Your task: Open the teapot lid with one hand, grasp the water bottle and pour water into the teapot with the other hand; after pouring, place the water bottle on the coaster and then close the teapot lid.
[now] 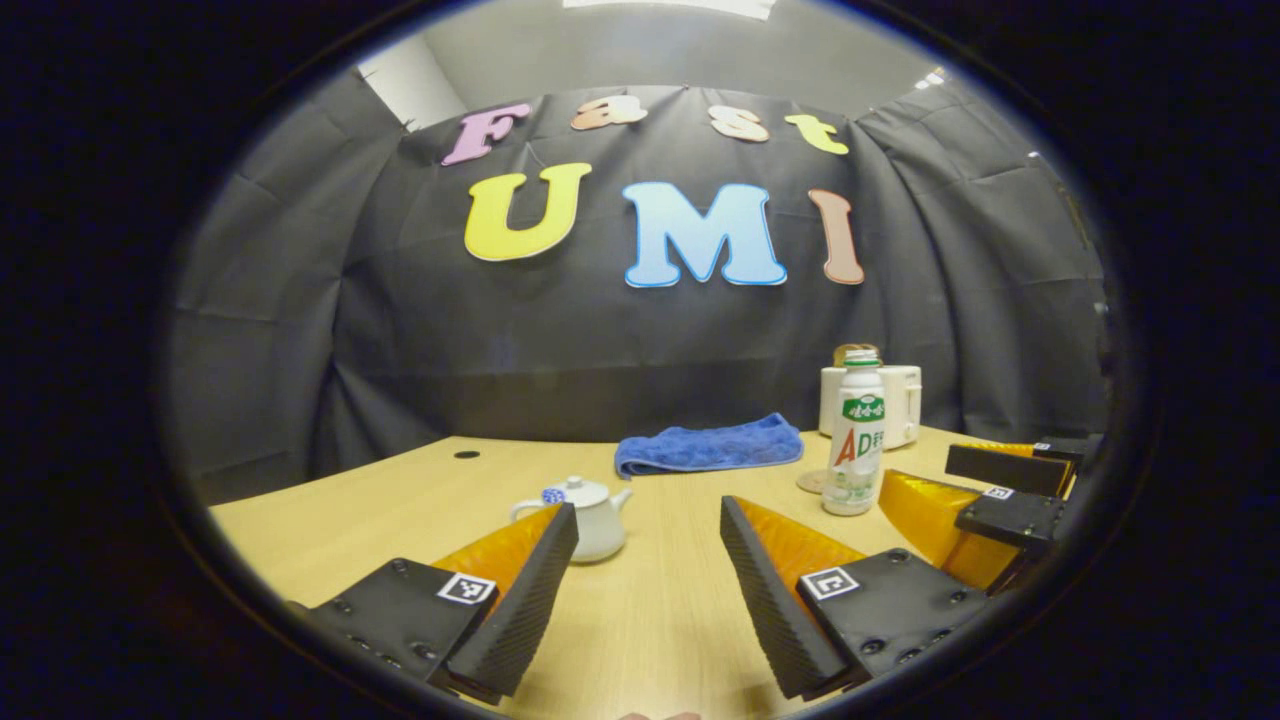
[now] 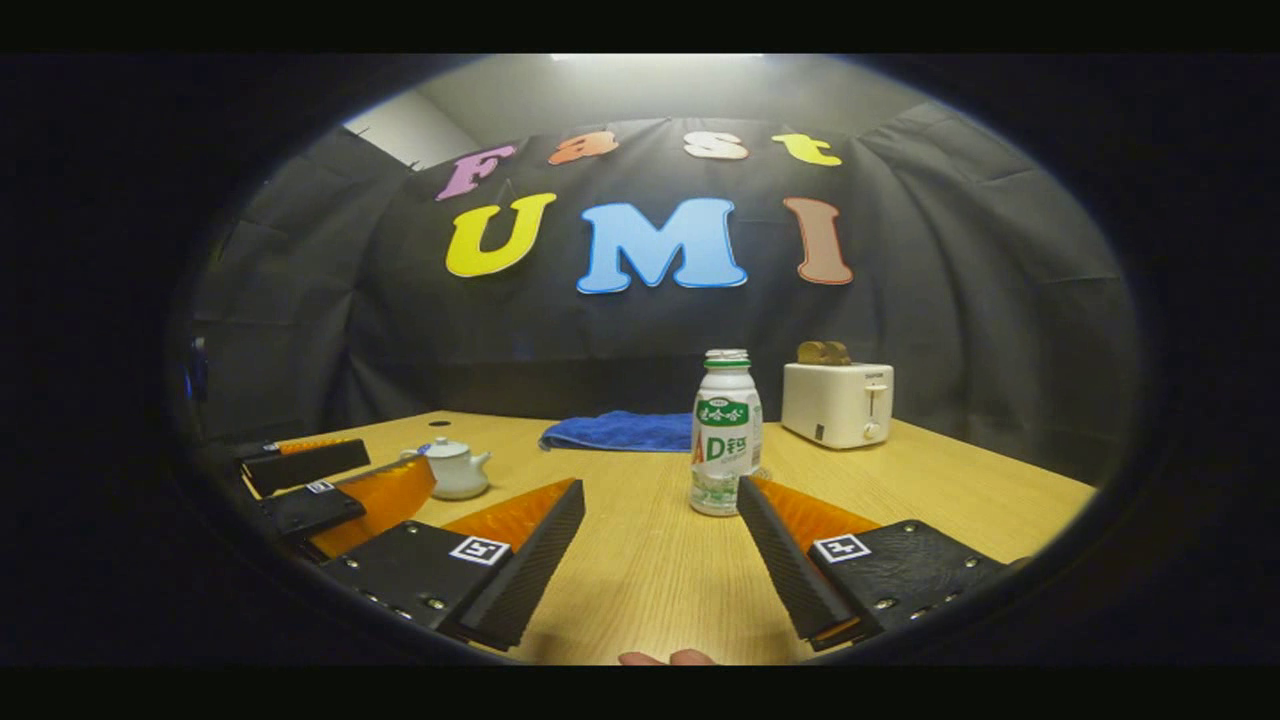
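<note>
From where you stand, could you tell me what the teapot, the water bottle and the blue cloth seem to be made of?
Teapot: probably glazed ceramic, being white and glossy. Water bottle: likely opaque white plastic with a printed label. Blue cloth: soft, plush fabric, perhaps microfibre, lying in folds.

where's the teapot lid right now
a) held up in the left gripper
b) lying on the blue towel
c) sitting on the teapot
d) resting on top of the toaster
c: the lid sits on the teapot, which stands untouched on the table ahead of the open left gripper; the blue towel carries nothing and the toaster has only toast in it.
</note>
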Tool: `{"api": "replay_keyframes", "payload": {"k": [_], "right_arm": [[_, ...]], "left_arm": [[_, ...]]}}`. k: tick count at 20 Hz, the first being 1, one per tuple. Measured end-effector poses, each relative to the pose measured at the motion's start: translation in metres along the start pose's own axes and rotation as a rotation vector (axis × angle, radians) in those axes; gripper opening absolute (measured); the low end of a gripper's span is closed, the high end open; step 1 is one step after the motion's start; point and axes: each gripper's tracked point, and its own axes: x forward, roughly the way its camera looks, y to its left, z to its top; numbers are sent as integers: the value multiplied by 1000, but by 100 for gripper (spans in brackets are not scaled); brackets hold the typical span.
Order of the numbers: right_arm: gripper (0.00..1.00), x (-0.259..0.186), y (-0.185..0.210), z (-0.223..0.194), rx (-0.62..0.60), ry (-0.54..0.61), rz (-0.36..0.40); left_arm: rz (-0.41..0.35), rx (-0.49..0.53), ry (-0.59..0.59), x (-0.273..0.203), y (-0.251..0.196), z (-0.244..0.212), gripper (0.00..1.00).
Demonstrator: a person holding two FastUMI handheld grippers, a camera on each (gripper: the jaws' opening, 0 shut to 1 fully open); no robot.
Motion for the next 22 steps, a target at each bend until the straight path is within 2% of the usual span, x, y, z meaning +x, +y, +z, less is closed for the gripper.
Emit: {"api": "replay_keyframes", "payload": {"k": [5,6,7,8,9,11,15,16,17,20,22], "right_arm": [[95,4,-5,10,-31,-8,-6],[95,7,-4,6,-28,8,-1],[94,10,-4,4,-27,25,5],[94,13,-5,4,-25,37,5],[95,17,-6,5,-19,44,7],[95,24,-5,8,-17,45,5],[95,34,-3,11,-23,43,8],[95,35,-2,12,-23,44,10],[95,35,-3,13,-22,42,9],[95,37,-10,14,-21,37,-4],[95,38,-15,16,-12,35,-12]], "left_arm": [[-15,38,-73,5,8,32,100],[-34,34,-62,13,6,29,95],[-44,31,-50,20,8,27,95],[-35,29,-43,29,16,25,100],[-20,26,-45,38,25,28,95],[3,21,-47,59,42,32,95],[24,43,14,106,62,11,95],[21,35,39,115,66,4,89],[22,17,63,124,69,-5,100],[35,11,109,142,79,-21,100],[48,17,106,148,85,-20,94]]}}
